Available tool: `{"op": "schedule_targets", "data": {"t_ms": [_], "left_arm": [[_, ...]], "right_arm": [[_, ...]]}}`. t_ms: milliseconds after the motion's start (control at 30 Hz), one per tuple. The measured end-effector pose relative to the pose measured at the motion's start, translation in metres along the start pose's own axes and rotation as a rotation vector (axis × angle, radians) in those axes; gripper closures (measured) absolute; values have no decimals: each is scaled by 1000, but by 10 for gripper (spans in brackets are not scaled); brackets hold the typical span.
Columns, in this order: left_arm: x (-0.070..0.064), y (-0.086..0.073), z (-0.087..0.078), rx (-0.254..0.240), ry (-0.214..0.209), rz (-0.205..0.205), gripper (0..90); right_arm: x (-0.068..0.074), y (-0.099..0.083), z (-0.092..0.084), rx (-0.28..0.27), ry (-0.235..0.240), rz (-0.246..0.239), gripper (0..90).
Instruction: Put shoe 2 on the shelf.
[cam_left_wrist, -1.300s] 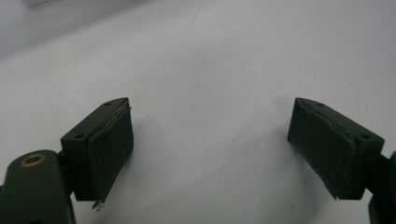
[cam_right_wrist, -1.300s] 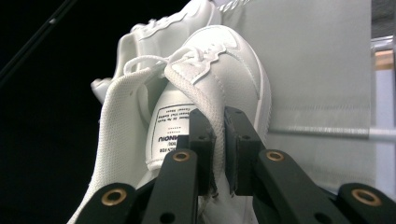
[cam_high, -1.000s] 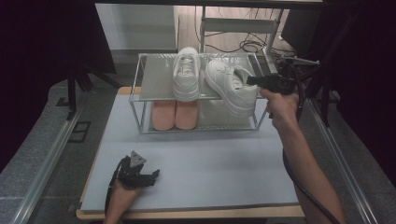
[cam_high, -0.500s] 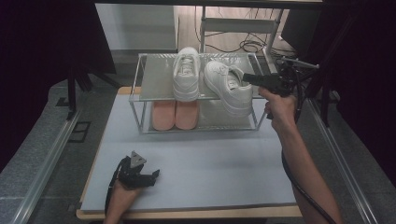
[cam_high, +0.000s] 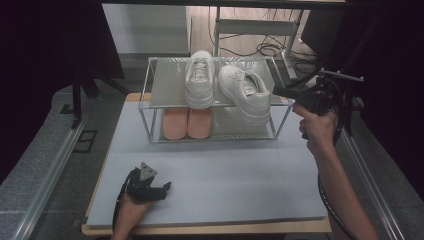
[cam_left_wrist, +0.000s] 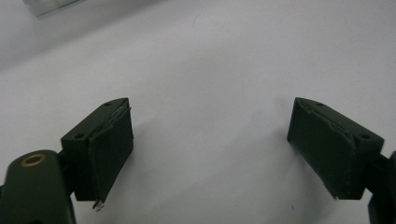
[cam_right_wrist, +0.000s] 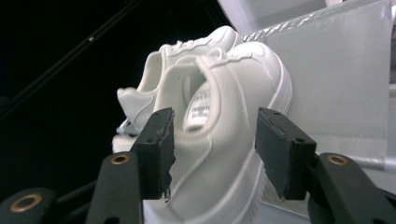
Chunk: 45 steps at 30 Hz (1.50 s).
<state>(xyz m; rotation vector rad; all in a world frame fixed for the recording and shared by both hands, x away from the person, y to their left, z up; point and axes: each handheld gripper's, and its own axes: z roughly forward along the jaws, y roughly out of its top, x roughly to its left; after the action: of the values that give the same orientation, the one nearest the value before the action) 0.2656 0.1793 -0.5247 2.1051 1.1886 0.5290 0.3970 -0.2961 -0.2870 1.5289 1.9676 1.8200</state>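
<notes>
Two white sneakers stand on the top shelf of a clear rack. The left sneaker points straight back; the right sneaker lies angled, with its heel toward the rack's front right corner. My right gripper hovers just right of that heel, and its jaws have just been opening. In the right gripper view the heel stands between and just beyond the open right gripper, untouched by the pads. My left gripper rests open on the grey mat with nothing between its fingers.
A pair of pink shoes sits on the rack's lower shelf. The grey mat covers the table in front of the rack. Cables and a metal stand lie behind the rack. A rail runs along the left.
The right gripper has opened off the right sneaker's heel and drawn back to the right. The sneaker stays on the top shelf. The left gripper has not moved.
</notes>
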Motion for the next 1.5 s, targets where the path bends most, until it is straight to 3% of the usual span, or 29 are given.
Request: {"op": "schedule_targets", "data": {"t_ms": [133,267,367,600,667,733,900,933,1100,1500], "left_arm": [[0,0,0,-3,0,-1,145],[-1,0,0,-5,2,-1,145],[0,0,0,-4,2,0,145],[0,0,0,-4,1,-1,145],[0,0,0,-4,1,0,145],[0,0,0,-4,2,1,145],[0,0,0,-3,0,-1,145],[0,0,0,-4,1,-1,145],[0,0,0,0,-1,-1,144],[0,0,0,0,-1,-1,145]], "right_arm": [[2,-14,-12,2,-14,-36,525],[2,-31,-21,-2,-5,-52,637],[0,-49,-24,13,46,-56,758],[2,-71,-14,58,107,-84,893],[3,-73,-11,64,98,-95,895],[5,-75,-6,77,58,-124,897],[3,-75,2,90,55,-118,897],[1,-75,4,76,75,-103,898],[3,-75,8,81,83,-95,898],[7,-71,49,84,108,-82,899]]}}
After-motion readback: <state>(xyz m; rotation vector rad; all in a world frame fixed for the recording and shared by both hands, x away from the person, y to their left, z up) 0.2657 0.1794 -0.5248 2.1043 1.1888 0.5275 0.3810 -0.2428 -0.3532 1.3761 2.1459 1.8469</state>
